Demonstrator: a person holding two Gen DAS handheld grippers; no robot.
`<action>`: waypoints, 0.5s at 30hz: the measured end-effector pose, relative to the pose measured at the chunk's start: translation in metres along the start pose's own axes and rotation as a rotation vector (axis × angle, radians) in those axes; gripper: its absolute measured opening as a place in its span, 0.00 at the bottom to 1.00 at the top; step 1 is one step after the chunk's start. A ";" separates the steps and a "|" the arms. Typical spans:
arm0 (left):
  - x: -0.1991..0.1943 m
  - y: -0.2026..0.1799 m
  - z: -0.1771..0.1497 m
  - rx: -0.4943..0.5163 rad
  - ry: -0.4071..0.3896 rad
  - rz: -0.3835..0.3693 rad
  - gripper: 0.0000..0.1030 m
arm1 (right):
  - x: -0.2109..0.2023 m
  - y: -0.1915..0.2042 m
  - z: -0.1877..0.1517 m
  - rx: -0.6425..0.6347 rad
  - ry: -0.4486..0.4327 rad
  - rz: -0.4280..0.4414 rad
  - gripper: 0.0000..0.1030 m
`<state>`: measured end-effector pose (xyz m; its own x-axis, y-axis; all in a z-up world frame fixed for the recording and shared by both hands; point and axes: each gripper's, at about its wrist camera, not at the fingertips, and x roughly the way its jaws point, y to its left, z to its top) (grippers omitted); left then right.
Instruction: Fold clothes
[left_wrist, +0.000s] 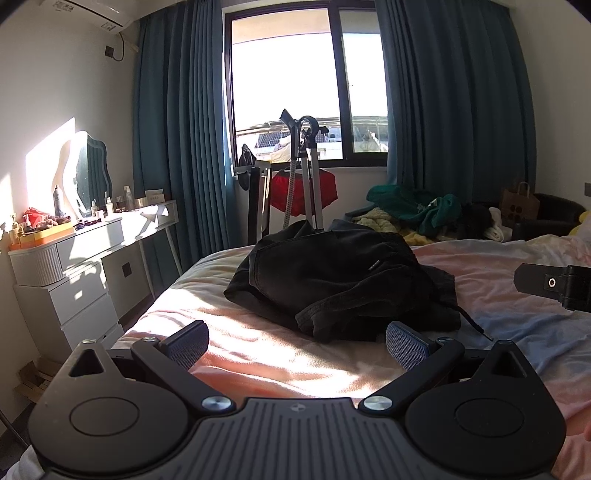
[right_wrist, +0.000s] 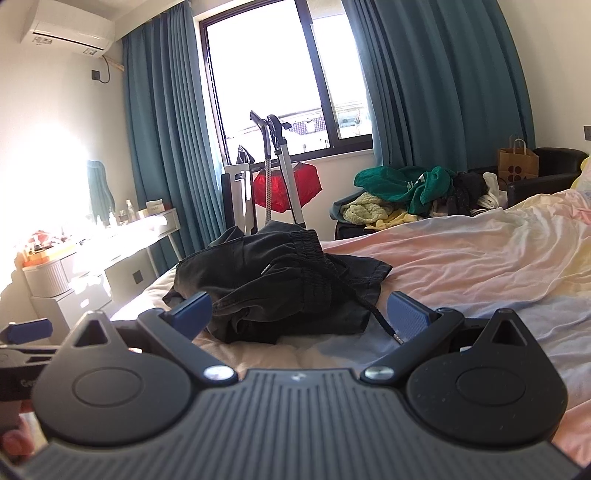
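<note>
Both grippers are held low over the bed (left_wrist: 517, 332), pointing toward the window (left_wrist: 306, 81). The left gripper (left_wrist: 297, 341) has its jaws wide apart and holds nothing; its blue-padded fingers (left_wrist: 406, 347) hover just above the sunlit pink sheet. The right gripper (right_wrist: 299, 314) is likewise spread wide and empty. In the left wrist view it enters from the right edge, beside the left one and well apart from it. A bit of a hand (right_wrist: 14, 443) shows at the lower left of the right wrist view.

Black shorts (left_wrist: 340, 280) lie crumpled in a heap near the bed's foot end, just ahead of both grippers. In the left view the heap sits ahead of the jaws and slightly right of centre, close to the right finger. In the right view it fills the gap between the fingers, and its drawstring (right_wrist: 373, 310) trails out with its tip just beside the right finger; whether they touch I cannot tell.

Beyond the bed a dark chair (right_wrist: 546, 173) carries a paper bag (right_wrist: 517, 162), and next to it lies a pile of green, yellow and black clothes (right_wrist: 406, 192). A white dresser (left_wrist: 74, 266) at the left holds bottles and a mirror (left_wrist: 92, 173).
</note>
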<state>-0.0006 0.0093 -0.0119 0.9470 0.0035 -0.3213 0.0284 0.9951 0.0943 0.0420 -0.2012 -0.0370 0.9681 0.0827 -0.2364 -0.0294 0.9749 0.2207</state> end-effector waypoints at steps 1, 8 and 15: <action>0.000 0.001 -0.001 -0.001 -0.004 -0.009 1.00 | 0.000 0.000 0.001 0.004 0.008 0.005 1.00; 0.015 -0.012 -0.017 0.022 0.025 0.000 1.00 | -0.007 -0.006 0.010 -0.006 0.002 -0.042 1.00; 0.051 -0.065 -0.031 0.203 0.082 -0.043 1.00 | -0.013 -0.026 0.015 0.030 0.006 -0.120 1.00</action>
<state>0.0356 -0.0521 -0.0635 0.9144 -0.0221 -0.4043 0.1397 0.9544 0.2639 0.0340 -0.2308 -0.0261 0.9626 -0.0331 -0.2688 0.0944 0.9712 0.2186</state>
